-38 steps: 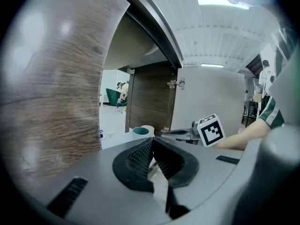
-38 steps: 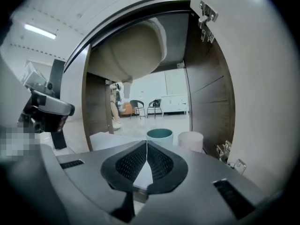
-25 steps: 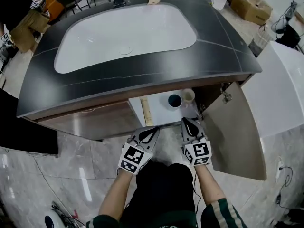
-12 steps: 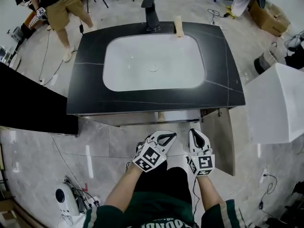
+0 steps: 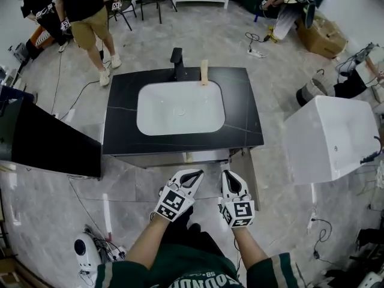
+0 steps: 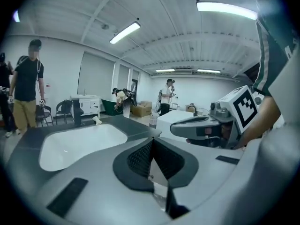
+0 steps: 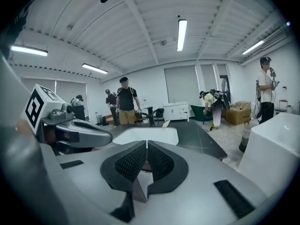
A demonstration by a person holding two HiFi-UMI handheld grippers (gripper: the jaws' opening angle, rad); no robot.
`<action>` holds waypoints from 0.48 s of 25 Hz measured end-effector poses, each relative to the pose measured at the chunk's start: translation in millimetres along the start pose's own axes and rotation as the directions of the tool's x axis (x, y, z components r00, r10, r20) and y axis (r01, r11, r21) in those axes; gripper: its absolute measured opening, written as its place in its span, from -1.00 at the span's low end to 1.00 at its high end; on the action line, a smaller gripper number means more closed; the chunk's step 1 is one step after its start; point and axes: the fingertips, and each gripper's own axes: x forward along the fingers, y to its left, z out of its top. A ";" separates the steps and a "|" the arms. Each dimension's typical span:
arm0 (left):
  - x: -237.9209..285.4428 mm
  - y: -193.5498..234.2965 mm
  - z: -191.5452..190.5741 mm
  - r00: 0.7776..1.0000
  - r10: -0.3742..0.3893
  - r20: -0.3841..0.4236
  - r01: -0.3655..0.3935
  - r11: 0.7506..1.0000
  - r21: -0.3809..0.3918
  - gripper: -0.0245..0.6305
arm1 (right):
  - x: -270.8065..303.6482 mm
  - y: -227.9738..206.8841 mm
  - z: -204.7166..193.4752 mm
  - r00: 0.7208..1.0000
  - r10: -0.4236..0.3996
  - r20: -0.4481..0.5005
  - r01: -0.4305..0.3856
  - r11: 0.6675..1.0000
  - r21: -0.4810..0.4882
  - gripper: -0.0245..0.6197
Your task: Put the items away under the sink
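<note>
The black-topped vanity (image 5: 240,116) with its white basin (image 5: 180,108) stands ahead of me, with a faucet (image 5: 176,57) and a beige item (image 5: 204,71) at its back edge. Its right cabinet door (image 5: 251,174) hangs open. Only a thin strip of the under-sink shelf (image 5: 207,156) shows. My left gripper (image 5: 193,173) and right gripper (image 5: 230,176) hover side by side in front of the cabinet, both shut and empty. In the left gripper view the left gripper (image 6: 151,144) points over the basin (image 6: 79,142). The right gripper (image 7: 146,149) has its pads meeting.
A large white tub (image 5: 333,137) stands to the right of the vanity, and a black panel (image 5: 48,143) to the left. A person (image 5: 84,11) stands behind the vanity. A small device (image 5: 87,254) and cables lie on the floor at my left.
The head view has risen and drawn back, so the vanity looks smaller and farther. The cups inside the cabinet have gone out of sight. Both grippers stay shut.
</note>
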 end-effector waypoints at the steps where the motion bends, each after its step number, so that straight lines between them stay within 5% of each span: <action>1: -4.0 -0.9 9.7 1.000 0.006 0.001 -0.006 1.000 -0.002 -0.90 | -2.3 2.4 10.7 1.000 0.003 0.000 -0.003 1.000 -0.002 -0.79; 12: -20.7 60.7 72.3 0.995 0.090 0.045 -0.087 0.995 -0.058 -0.90 | 51.4 12.4 107.6 0.999 0.047 -0.010 -0.047 0.998 -0.043 -0.79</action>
